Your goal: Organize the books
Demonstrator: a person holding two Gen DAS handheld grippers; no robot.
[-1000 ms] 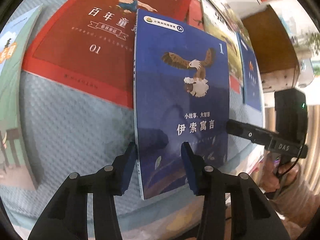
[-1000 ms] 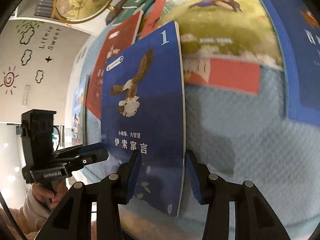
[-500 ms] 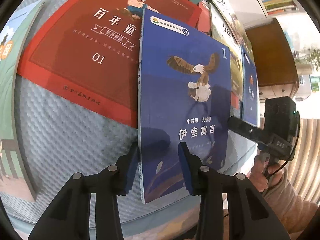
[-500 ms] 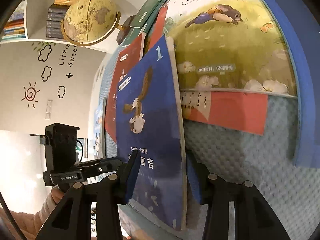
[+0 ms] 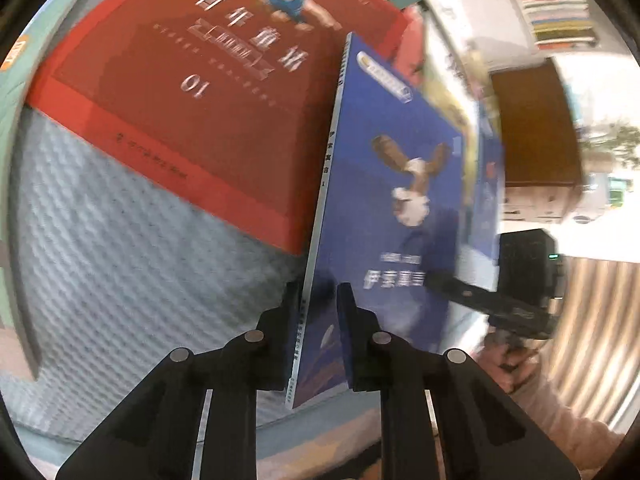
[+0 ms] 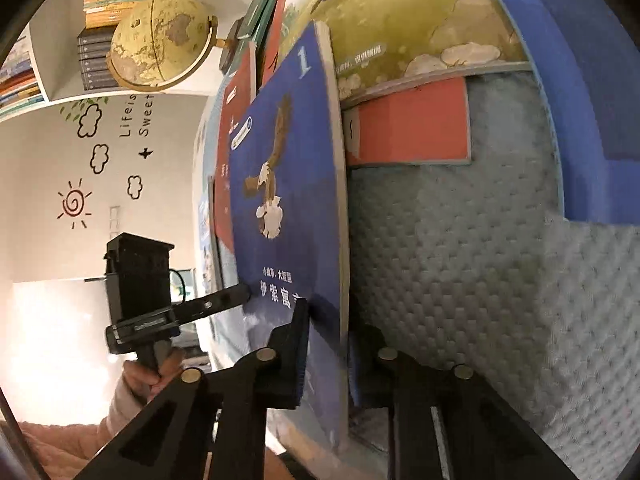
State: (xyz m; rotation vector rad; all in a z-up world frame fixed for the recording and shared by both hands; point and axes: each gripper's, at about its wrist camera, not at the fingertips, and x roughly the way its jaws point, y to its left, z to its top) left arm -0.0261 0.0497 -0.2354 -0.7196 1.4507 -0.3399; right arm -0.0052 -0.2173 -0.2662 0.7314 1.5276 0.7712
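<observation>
A thin blue book with an eagle on its cover (image 5: 400,168) is tilted up off the quilted cloth, its spine toward the red book. My left gripper (image 5: 319,300) is shut on its near edge close to the spine. In the right wrist view the same blue book (image 6: 296,160) stands between the pads of my right gripper (image 6: 328,320), whose jaws are closing and press on its near edge by the open side. Each view also shows the other tool: the right gripper (image 5: 440,284) and the left gripper (image 6: 240,294), both at the book's lower cover.
A big red book (image 5: 200,100) lies left of the blue one on the pale quilted cloth (image 5: 120,260). To its right lie a green picture book (image 6: 420,20), an orange-red book (image 6: 412,124) and a large blue book (image 6: 580,80). A globe (image 6: 160,40) stands behind.
Both grippers have closed onto the blue book's near edge. The book has tipped up from lying flat, so its cover now looks narrower in both views.
</observation>
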